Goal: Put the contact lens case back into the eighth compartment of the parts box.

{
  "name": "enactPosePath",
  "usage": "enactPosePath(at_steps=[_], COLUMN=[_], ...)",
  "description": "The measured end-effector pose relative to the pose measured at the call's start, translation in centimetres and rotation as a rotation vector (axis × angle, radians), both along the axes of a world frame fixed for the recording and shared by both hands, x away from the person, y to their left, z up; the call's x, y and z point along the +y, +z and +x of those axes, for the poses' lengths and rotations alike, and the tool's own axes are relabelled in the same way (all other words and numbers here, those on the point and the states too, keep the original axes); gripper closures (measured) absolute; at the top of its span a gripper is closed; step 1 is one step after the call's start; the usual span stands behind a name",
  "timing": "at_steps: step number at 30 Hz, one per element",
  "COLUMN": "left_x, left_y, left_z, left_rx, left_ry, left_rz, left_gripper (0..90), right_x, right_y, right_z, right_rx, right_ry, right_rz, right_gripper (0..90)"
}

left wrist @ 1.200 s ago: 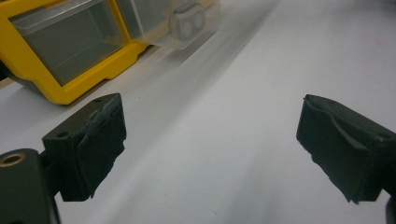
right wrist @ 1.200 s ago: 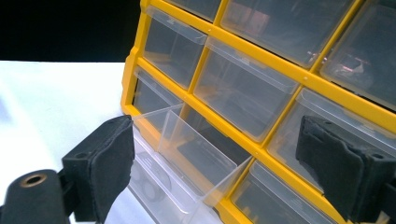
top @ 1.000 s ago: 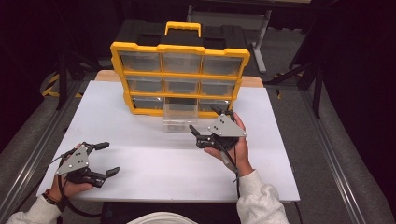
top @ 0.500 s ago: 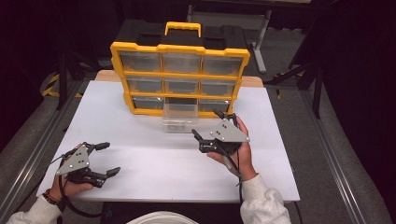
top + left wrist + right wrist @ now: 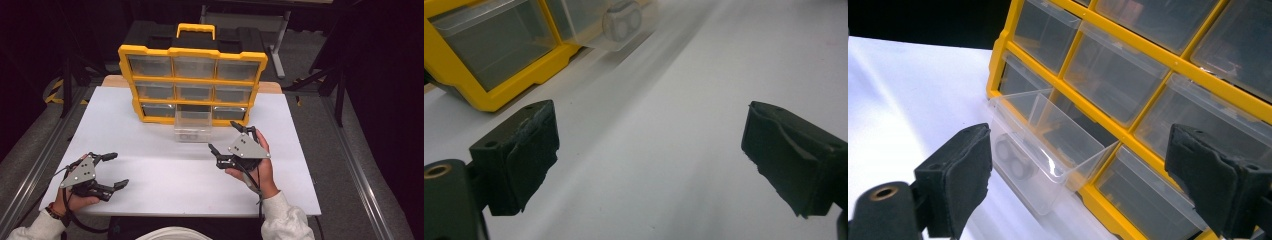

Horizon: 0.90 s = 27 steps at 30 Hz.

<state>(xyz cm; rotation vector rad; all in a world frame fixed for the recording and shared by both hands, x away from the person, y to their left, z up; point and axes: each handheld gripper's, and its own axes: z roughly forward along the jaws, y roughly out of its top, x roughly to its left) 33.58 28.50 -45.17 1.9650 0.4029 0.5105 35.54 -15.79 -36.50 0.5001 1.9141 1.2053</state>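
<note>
In the high view, the clear drawer [image 5: 192, 126] sits pulled out from the bottom middle slot of the yellow organiser [image 5: 192, 82], just above the centre of the frame on the white worktop [image 5: 165, 175]. The right gripper [image 5: 231, 142], right of centre, has its fingers spread wide and empty, the drawer just to their upper left and not touched. In the right gripper view the drawer [image 5: 1043, 150] lies between and beyond the fingers [image 5: 960, 175]. The left gripper [image 5: 114, 170], lower left, also stands wide open, well apart from the drawer.
</note>
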Motion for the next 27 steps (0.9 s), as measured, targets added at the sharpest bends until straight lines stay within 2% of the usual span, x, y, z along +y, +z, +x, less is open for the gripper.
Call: enactPosePath(at_steps=[11, 27], left_x=[0.0, -0.1], left_y=[0.0, 0.0], left_z=[0.0, -0.1], left_rx=[0.001, 0.002], left_ry=[-0.004, -0.006], left_rz=[0.008, 0.012], left_gripper=[9.3, 9.3], right_x=[-0.7, -1.3], right_y=[-0.9, -3.5], right_z=[-0.5, -1.1], right_rx=[0.017, 0.064], right_ry=[-0.008, -0.017], right_rz=[-0.016, -0.062], right_gripper=[12.8, 12.8])
